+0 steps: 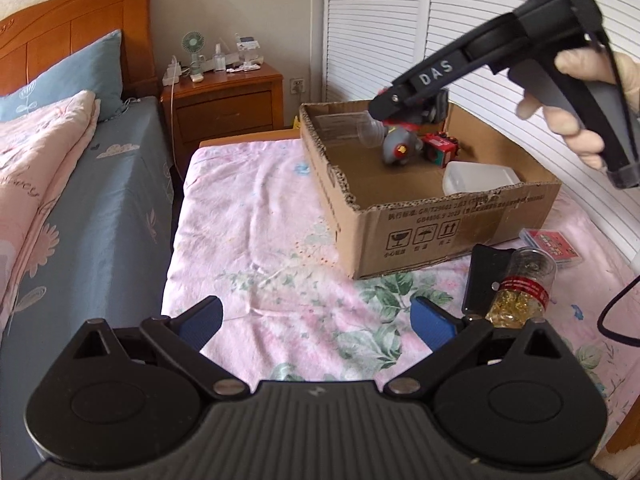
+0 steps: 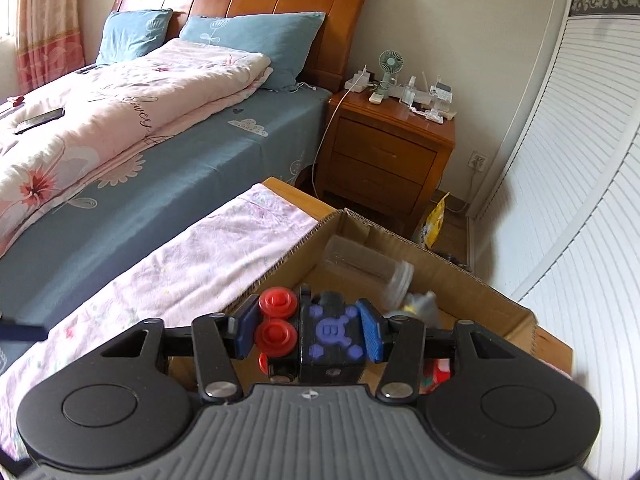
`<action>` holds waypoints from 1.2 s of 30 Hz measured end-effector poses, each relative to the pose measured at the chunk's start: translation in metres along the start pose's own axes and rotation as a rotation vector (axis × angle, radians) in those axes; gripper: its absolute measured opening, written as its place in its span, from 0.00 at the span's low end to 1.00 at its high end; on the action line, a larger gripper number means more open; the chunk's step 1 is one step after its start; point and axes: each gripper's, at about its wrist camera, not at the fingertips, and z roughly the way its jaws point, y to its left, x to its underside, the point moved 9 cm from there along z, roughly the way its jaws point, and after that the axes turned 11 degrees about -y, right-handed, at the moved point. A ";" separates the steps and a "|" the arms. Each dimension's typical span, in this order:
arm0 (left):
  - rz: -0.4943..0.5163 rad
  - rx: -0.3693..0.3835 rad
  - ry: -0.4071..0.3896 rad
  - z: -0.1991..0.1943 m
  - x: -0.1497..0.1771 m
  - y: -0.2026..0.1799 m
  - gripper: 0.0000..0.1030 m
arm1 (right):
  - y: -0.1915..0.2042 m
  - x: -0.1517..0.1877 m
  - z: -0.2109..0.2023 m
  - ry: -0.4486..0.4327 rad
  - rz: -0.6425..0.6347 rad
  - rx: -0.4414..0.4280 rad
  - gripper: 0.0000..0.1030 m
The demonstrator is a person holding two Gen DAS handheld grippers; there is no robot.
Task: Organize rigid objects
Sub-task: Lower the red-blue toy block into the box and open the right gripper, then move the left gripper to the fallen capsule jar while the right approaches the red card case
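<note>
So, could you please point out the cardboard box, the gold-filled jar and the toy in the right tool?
cardboard box (image 1: 460, 236): left wrist view, printed front wall.
gold-filled jar (image 1: 524, 288): left wrist view, red label band.
toy (image 2: 332, 332): right wrist view, purple-marked black face.

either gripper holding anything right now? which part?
Right gripper: the black toy sits between its pads over the box, red wheels against one pad and purple face against the other; whether they still press on it cannot be told. Left gripper: open, empty.

A black toy block (image 2: 320, 336) with red knobs and purple studs hangs above the open cardboard box (image 2: 496, 304).
</note>
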 end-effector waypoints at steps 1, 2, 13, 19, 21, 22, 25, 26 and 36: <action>-0.007 -0.001 0.004 0.000 0.002 0.002 0.97 | 0.000 -0.001 0.004 0.002 -0.002 0.005 0.80; -0.012 -0.004 0.008 0.000 0.004 0.003 0.97 | 0.001 -0.001 0.005 -0.002 0.001 0.014 0.94; -0.011 -0.004 0.026 -0.002 0.012 0.001 0.97 | 0.005 0.017 -0.021 0.011 0.028 0.047 1.00; -0.006 -0.004 0.046 -0.006 0.015 -0.006 0.97 | 0.007 0.037 -0.042 0.011 0.066 0.054 1.00; 0.003 -0.006 0.049 -0.007 0.016 -0.009 0.97 | 0.008 0.044 -0.051 0.007 0.085 0.052 1.00; 0.007 -0.006 0.050 -0.008 0.016 -0.010 0.97 | 0.007 0.048 -0.056 0.003 0.091 0.054 1.00; 0.019 -0.005 0.053 -0.009 0.016 -0.014 0.97 | 0.004 0.060 -0.072 -0.003 0.106 0.084 1.00; 0.022 -0.003 0.054 -0.009 0.016 -0.017 0.97 | 0.001 0.065 -0.076 -0.002 0.116 0.098 1.00; 0.049 0.086 0.075 -0.005 0.020 -0.053 0.97 | -0.026 0.127 -0.115 0.017 0.202 0.282 1.00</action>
